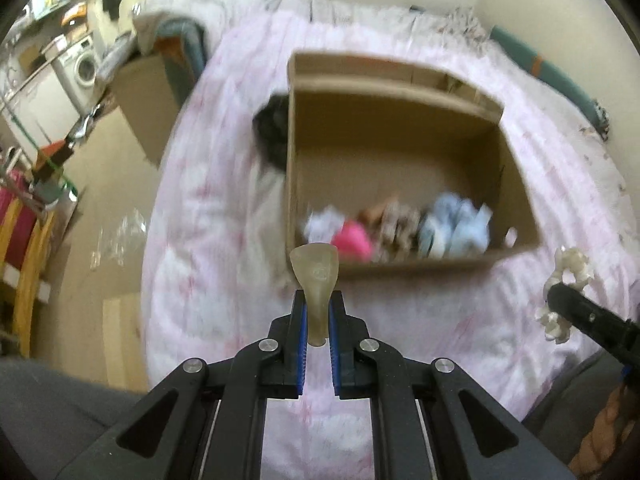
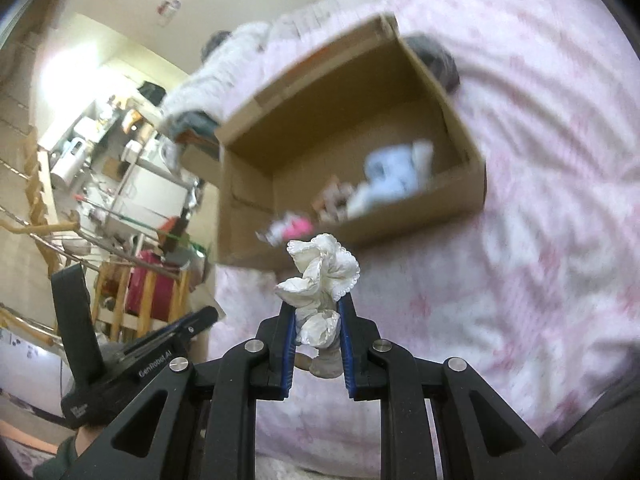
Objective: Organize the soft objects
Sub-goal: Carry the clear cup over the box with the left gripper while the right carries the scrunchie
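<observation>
White frilly scrunchie (image 2: 320, 276), brown cardboard box (image 1: 400, 120), pale pink, perhaps floral, bedcover (image 1: 224, 160)

You're in a home bedroom: a bed under a pink patterned quilt (image 1: 224, 184), a washing machine (image 1: 82, 66) beyond, and cluttered household shelves (image 2: 100, 128).

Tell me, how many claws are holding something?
2. The left claw pinches a small tan piece above the pink bedspread. The right claw grips a white scrunchie near the box.
</observation>
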The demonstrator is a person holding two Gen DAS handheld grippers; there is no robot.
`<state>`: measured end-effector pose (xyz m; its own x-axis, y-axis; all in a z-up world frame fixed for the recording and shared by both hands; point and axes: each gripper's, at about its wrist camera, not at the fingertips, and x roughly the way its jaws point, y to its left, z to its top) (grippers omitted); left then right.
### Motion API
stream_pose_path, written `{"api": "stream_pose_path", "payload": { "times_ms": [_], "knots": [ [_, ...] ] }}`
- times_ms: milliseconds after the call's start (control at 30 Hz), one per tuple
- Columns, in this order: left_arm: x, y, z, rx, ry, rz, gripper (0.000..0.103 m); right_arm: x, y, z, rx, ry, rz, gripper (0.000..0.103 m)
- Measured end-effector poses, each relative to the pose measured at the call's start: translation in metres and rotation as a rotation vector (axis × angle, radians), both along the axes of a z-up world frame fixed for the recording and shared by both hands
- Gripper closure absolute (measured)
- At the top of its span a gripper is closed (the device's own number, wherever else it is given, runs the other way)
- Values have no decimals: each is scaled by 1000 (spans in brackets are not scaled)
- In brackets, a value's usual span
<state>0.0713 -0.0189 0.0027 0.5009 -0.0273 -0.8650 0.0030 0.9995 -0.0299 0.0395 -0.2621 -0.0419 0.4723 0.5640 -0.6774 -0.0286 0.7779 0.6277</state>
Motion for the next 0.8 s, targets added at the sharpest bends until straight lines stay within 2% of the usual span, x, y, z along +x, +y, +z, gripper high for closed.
{"api": "stream_pose_path", "payload": {
  "times_ms": [200, 367, 533, 800],
  "knots": [
    [34, 0, 34, -7, -84, -24, 94, 18, -14, 35, -17, -113, -1, 82],
    [59, -5, 40, 11, -104, -49, 94, 41, -18, 51, -48, -175, 10, 82],
    [81, -11, 23, 12, -79, -64, 94, 72, -19, 45, -57, -189, 9, 82],
    [103, -19, -21, 4, -26, -82, 94, 101, -13, 8, -59, -127, 8, 82]
  ]
}}
